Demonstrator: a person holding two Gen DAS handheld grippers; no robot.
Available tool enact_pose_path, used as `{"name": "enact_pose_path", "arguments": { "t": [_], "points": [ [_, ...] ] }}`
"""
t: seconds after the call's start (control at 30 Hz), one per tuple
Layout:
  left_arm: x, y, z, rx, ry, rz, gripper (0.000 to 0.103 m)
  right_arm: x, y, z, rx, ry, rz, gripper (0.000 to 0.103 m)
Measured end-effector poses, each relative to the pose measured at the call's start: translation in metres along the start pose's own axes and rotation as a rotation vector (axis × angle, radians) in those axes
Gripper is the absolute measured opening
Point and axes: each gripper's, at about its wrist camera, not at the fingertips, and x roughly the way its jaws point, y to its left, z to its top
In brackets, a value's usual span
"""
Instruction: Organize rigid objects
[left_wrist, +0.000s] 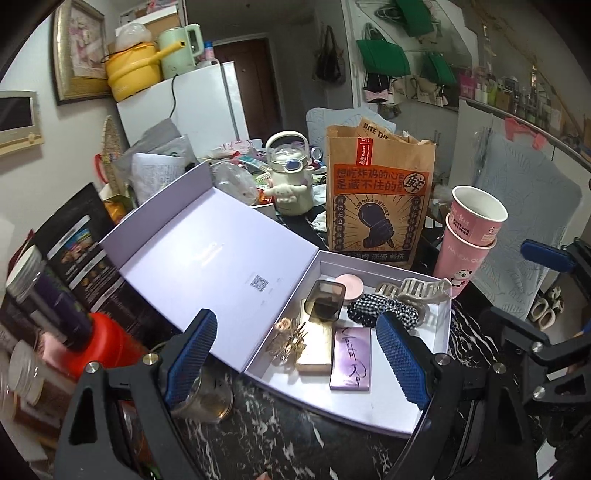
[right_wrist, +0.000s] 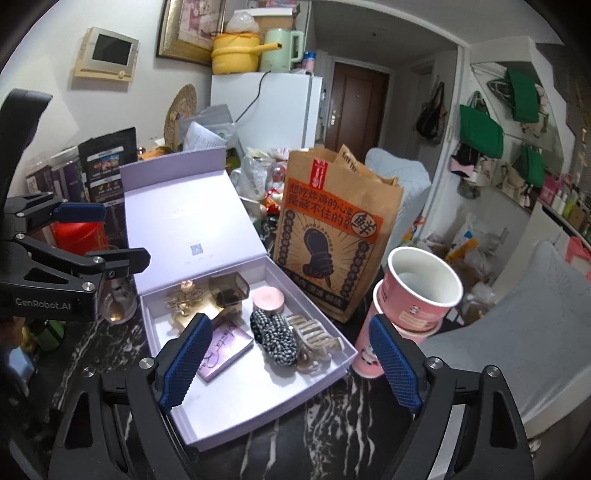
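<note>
left gripper (left_wrist: 295, 354): jaws stood wide apart with nothing between the pads; held above the near edge of the box, apart from its contents.
right gripper (right_wrist: 291, 365): jaws likewise spread wide and empty; hovering over the near part of the box, the paper cups just past its right pad.
tabletop (left_wrist: 280, 435): dark marble pattern; the box is carried on it, crowded by clutter to the left and behind.
box (left_wrist: 347, 410): pale lilac, shallow, its lid (left_wrist: 207, 254) folded back flat to the left. Judged to be stiff card, light, easily slid if nudged; best taken by a side wall.
purple palette (left_wrist: 351, 365): flat, lying nearest in the box. Judged rigid, light, with a slick cover; a grip across its short edges is advised.
gold case (left_wrist: 316, 347): flat, beside the palette and partly under the gold clip and smoked compact. Judged hard and smooth.
gold hair clip (left_wrist: 286, 338): thin openwork metal at the left wall of the box. Judged light, springy, snag-prone; to be pinched across its body.
checked scrunchie (left_wrist: 373, 314): soft fabric, touching the claw clip. Judged to squash under the pads, not slippery.
smoked compact (left_wrist: 327, 299): tinted plastic, resting tilted on the gold case. Judged brittle at the hinge.
claw clip (left_wrist: 417, 293): pale plastic with teeth, by the far right wall. Judged stiff but breakable at the teeth; the spine is the safer hold.
pink round case (left_wrist: 351, 284): at the far wall. Judged smooth, apt to slip.
paper cups (left_wrist: 469, 236): pink, stacked, just outside the box on the right. Judged very light, easily tipped.
paper bag (left_wrist: 378, 199): standing behind the box.
</note>
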Motion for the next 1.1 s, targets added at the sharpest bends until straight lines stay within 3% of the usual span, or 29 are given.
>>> {"name": "enact_pose_path", "arguments": {
  "t": [0.47, 0.87, 1.1],
  "points": [
    [-0.06, -0.007, -0.046, -0.026, -0.038, 0.043, 0.089, -0.057, 0.018, -0.025, 0.047, -0.056, -0.037, 0.091],
    [-0.092, -0.012, -0.072, -0.061, -0.075, 0.069, 0.089, -0.076, 0.023, -0.045, 0.109, -0.025, -0.049, 0.091],
    [-0.089, -0.015, -0.089, -0.083, -0.043, 0.057, 0.089, -0.079, 0.029, -0.061, 0.117, 0.011, -0.075, 0.091]
  ]
}}
